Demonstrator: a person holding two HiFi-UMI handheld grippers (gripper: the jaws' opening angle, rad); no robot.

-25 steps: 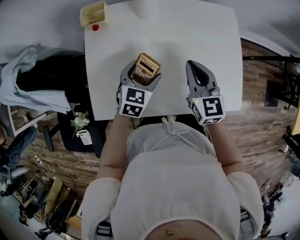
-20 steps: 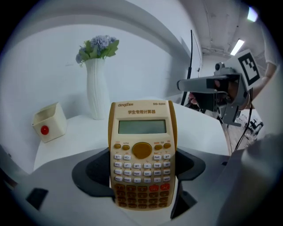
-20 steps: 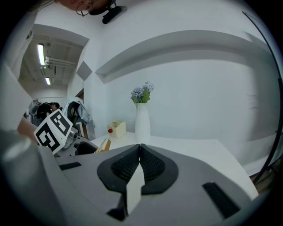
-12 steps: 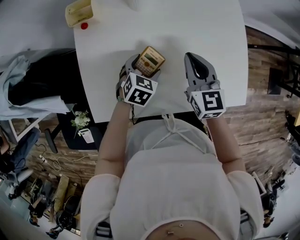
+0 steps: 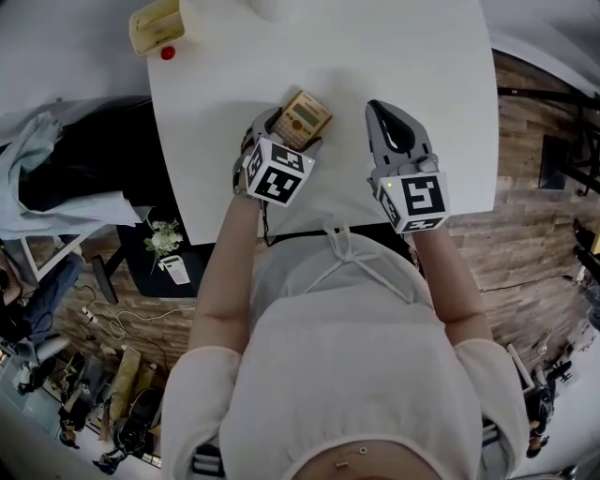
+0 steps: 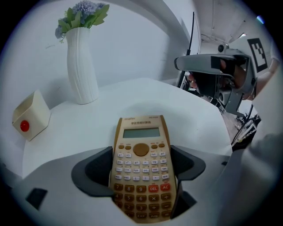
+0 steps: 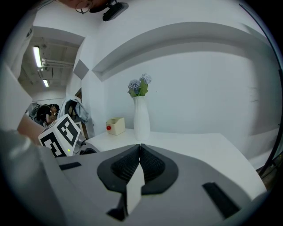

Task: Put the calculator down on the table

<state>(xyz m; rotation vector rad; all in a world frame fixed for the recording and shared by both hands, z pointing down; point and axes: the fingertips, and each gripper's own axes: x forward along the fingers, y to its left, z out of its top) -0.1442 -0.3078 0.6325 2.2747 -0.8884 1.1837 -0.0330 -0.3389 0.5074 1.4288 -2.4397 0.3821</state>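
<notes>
A tan calculator (image 5: 305, 114) with white and brown keys sits between the jaws of my left gripper (image 5: 287, 137), face up, its display end pointing away from me. In the left gripper view the dark jaws press both long sides of the calculator (image 6: 141, 132), so the left gripper (image 6: 142, 167) is shut on it. It lies low and nearly flat over the white table (image 5: 422, 56); I cannot tell whether it touches. My right gripper (image 5: 394, 127) hovers to the right, shut and empty, its ribbed pads meeting in the right gripper view (image 7: 140, 150).
A cream box with a red button (image 5: 155, 26) stands at the table's far left corner. A white ribbed vase with flowers (image 6: 82, 66) stands behind it. A dark chair and cloth (image 5: 66, 178) lie left of the table, wooden floor to the right.
The left gripper has rolled and tipped down, bringing the calculator from a steep tilt to nearly flat, low over the table. The right gripper has hardly moved.
</notes>
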